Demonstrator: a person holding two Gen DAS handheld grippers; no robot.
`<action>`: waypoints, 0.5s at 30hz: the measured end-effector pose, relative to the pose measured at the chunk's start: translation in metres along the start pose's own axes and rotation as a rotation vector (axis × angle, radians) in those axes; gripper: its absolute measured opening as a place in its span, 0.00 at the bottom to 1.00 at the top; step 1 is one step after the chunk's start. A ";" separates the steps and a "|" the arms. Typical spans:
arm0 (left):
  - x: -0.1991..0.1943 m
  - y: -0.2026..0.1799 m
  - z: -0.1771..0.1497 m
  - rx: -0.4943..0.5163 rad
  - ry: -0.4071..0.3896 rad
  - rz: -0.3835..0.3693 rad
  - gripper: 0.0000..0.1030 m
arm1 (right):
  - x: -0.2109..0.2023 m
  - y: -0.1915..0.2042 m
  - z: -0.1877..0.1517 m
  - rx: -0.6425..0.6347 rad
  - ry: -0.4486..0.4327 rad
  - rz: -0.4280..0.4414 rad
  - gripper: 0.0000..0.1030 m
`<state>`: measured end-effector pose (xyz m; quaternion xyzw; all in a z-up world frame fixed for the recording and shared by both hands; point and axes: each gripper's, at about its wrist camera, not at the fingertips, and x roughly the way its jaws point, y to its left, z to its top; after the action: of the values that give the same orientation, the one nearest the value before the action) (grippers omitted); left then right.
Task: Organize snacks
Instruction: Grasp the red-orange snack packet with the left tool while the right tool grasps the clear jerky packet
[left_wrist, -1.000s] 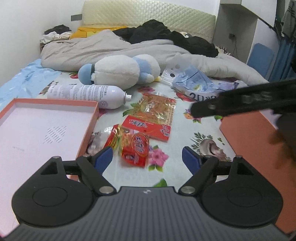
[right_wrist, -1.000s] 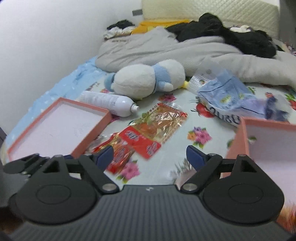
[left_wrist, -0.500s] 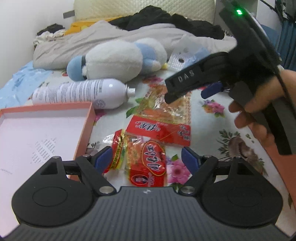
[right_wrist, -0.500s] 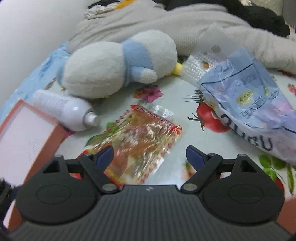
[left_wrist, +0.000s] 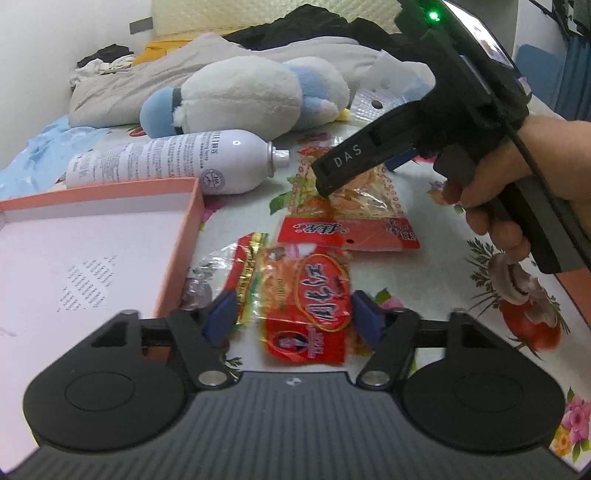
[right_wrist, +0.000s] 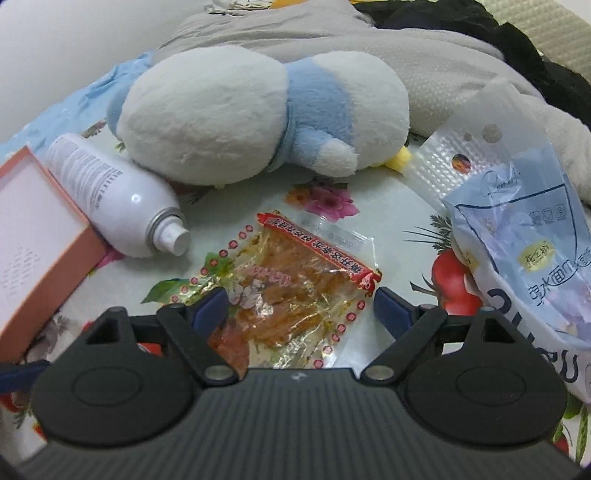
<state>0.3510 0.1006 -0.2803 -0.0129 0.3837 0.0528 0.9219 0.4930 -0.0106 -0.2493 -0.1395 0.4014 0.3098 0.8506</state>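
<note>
A red snack packet (left_wrist: 308, 302) with an orange oval label lies on the flowered sheet between the open fingers of my left gripper (left_wrist: 291, 317). Beyond it lies a clear orange snack bag with a red strip (left_wrist: 354, 214), also in the right wrist view (right_wrist: 291, 291). My right gripper (right_wrist: 301, 306) is open, its fingers either side of that bag; from the left wrist view its body (left_wrist: 424, 122) hovers over the bag. An open orange box (left_wrist: 92, 236) with a white inside sits at left.
A white spray can (left_wrist: 177, 162) lies beside the box, with a white-and-blue plush toy (left_wrist: 251, 96) behind it. A blue plastic bag (right_wrist: 524, 236) lies at right. A grey blanket and dark clothes fill the back of the bed.
Both grippers moved forward and down. The right one came in over the clear orange bag; the left one closed in around the red packet.
</note>
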 end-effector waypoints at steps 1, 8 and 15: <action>0.000 0.000 0.000 0.001 0.000 -0.003 0.61 | 0.001 0.001 0.001 -0.009 0.001 0.002 0.77; -0.002 -0.001 0.002 0.005 0.012 -0.017 0.54 | -0.008 0.017 0.003 -0.066 0.028 -0.002 0.47; -0.014 0.004 0.001 -0.049 0.018 -0.071 0.49 | -0.029 0.027 -0.009 -0.121 0.021 -0.043 0.38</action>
<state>0.3410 0.1032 -0.2697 -0.0495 0.3899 0.0295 0.9190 0.4560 -0.0065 -0.2327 -0.2027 0.3879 0.3135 0.8427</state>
